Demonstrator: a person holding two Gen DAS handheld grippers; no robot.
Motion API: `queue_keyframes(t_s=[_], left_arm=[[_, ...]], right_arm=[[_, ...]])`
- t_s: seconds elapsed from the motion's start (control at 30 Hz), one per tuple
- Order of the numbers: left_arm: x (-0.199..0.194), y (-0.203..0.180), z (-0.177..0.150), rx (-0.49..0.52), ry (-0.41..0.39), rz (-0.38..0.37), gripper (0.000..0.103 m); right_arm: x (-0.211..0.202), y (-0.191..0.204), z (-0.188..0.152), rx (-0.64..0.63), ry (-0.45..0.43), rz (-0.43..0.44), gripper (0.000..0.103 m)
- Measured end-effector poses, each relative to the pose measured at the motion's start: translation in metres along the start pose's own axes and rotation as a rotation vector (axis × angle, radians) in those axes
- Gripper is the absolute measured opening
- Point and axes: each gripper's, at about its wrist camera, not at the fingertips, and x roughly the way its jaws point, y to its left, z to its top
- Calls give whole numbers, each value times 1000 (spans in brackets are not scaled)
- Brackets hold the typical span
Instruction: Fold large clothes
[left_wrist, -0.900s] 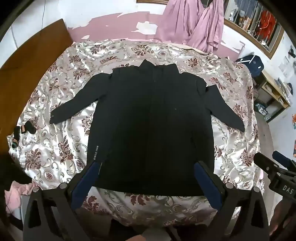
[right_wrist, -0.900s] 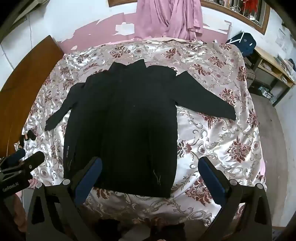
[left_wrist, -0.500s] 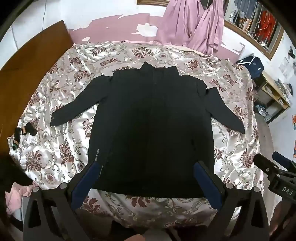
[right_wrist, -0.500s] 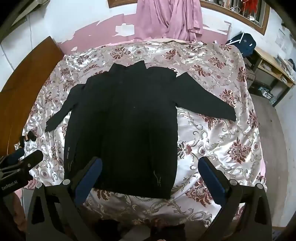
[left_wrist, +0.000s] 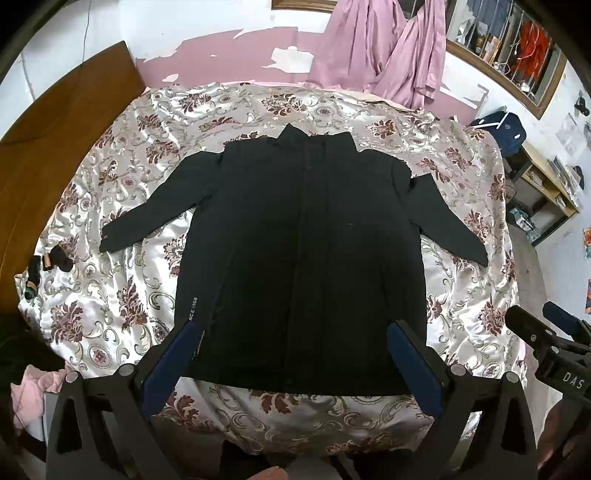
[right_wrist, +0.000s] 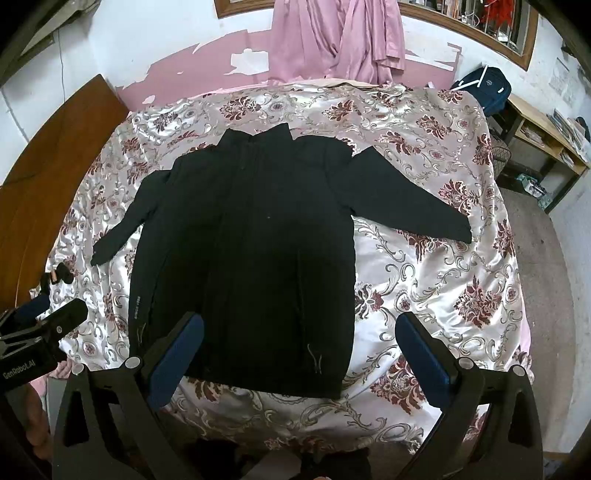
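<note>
- Left gripper (left_wrist: 291, 354): fingers spread wide, blue pads (left_wrist: 168, 363) facing each other, nothing between them. It hovers above the near hem of the black jacket (left_wrist: 303, 258), not touching the cloth.
- Right gripper (right_wrist: 297, 354): likewise released and wide apart, empty. Its left pad sits over the jacket's lower hem area; its right pad (right_wrist: 421, 358) sits over bare bedspread.
- Pose: both grippers held side by side at the foot of the bed, angled down and forward along the jacket's length. Each shows at the edge of the other's view.
- Jacket: lies flat, front up, zipped, collar toward the far wall, hem toward the grippers. Both sleeves splay outward and down. Small white lettering sits near the lower left hem.
- Floral bedspread (left_wrist: 110, 314) shows on all sides of the jacket; widest bare band lies to the right.
- Edges: wooden headboard (left_wrist: 55, 147) bounds the left side; pink curtain (left_wrist: 380, 51) hangs behind the far edge; a dark blue bag (right_wrist: 487, 88) lies at the far right corner; small dark items (left_wrist: 48, 262) lie near the left bed edge, apart from the sleeve cuff.
</note>
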Motion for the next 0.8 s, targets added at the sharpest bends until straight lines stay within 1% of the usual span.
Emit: queue_keyframes(t_s=[0.8], left_arm=[[4, 6, -6, -3, 6, -1, 103]], right_arm=[[0, 4, 5, 2, -5, 2, 102]])
